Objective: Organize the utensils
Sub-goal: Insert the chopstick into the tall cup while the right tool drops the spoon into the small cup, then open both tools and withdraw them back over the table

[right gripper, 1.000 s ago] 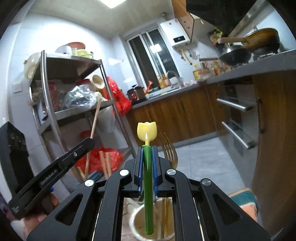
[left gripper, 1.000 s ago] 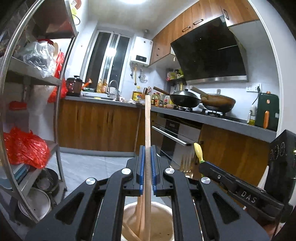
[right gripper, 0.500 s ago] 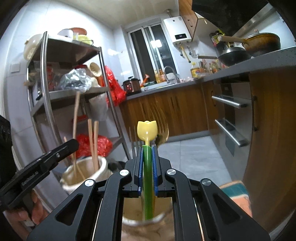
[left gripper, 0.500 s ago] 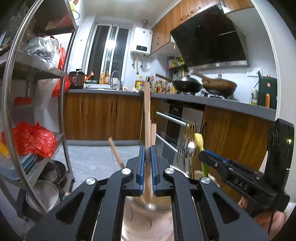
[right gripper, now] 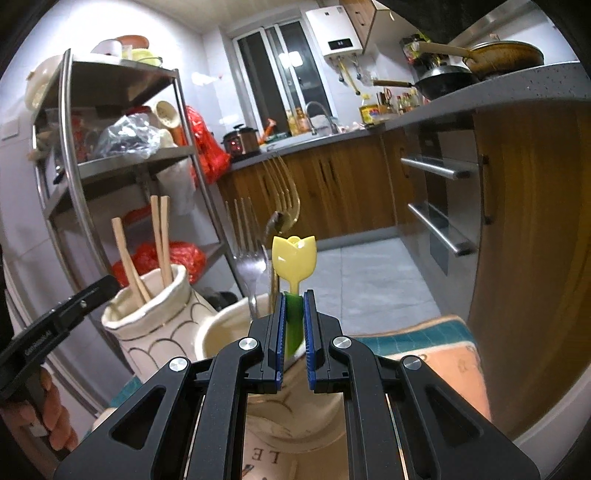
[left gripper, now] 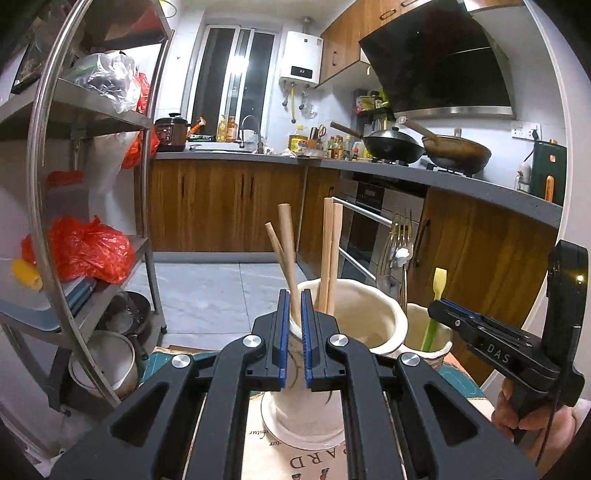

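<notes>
Left tool (left gripper: 293, 314) over cream pot (left gripper: 354, 314), printed mat (left gripper: 295, 450), tiled kitchen floor (left gripper: 221, 284)

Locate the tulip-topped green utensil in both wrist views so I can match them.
Left wrist view: the tulip-topped green utensil stands at right, in the smaller pot behind the big cream holder, gripped by the right tongs.
Right wrist view: dead centre, its stem clamped between the blue pads, its yellow head above them.
Shared landmark: the white water heater on the wall beside the window.
</notes>
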`<act>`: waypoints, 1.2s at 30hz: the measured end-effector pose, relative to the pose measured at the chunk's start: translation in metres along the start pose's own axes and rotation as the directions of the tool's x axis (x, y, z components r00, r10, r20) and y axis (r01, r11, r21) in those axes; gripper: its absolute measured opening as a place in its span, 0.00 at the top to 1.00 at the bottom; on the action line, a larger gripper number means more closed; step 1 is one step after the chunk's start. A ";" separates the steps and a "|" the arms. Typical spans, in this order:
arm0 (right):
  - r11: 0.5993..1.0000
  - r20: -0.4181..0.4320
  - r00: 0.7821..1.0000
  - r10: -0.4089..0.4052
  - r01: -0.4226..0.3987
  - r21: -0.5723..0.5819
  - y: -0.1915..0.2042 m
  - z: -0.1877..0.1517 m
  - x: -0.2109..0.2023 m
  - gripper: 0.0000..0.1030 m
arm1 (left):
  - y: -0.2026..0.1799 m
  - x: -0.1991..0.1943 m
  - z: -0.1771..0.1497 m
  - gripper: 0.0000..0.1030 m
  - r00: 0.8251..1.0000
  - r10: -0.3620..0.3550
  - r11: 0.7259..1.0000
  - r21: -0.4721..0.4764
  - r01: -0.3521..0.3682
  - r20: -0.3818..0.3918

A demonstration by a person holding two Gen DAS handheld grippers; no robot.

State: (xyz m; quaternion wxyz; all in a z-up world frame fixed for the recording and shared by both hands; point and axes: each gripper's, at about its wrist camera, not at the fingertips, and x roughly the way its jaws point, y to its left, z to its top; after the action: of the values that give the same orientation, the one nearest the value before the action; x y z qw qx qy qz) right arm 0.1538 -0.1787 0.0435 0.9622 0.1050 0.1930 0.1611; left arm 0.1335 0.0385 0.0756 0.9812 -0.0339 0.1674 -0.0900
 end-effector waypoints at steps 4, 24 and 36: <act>1.000 -0.006 1.000 0.002 -0.002 0.010 -0.002 0.000 -0.001 0.90 | 0.000 -0.001 -0.001 0.94 1.000 0.000 1.000 0.003 0.000 -0.006; 1.000 -0.060 0.998 0.017 -0.018 -0.011 -0.009 -0.005 -0.041 0.40 | -0.004 -0.032 -0.014 0.60 0.999 -0.007 1.000 0.029 0.009 -0.044; 0.999 -0.045 0.999 -0.006 0.003 -0.048 -0.011 -0.008 -0.094 0.07 | -0.013 -0.065 -0.024 0.06 0.999 -0.003 1.000 0.031 0.005 -0.043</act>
State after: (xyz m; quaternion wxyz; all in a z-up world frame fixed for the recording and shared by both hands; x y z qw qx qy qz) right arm 0.0720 -0.2206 0.0654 0.9602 0.0776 0.2110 0.1659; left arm 0.0630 0.0366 0.0751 0.9776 -0.0170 0.1871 -0.0954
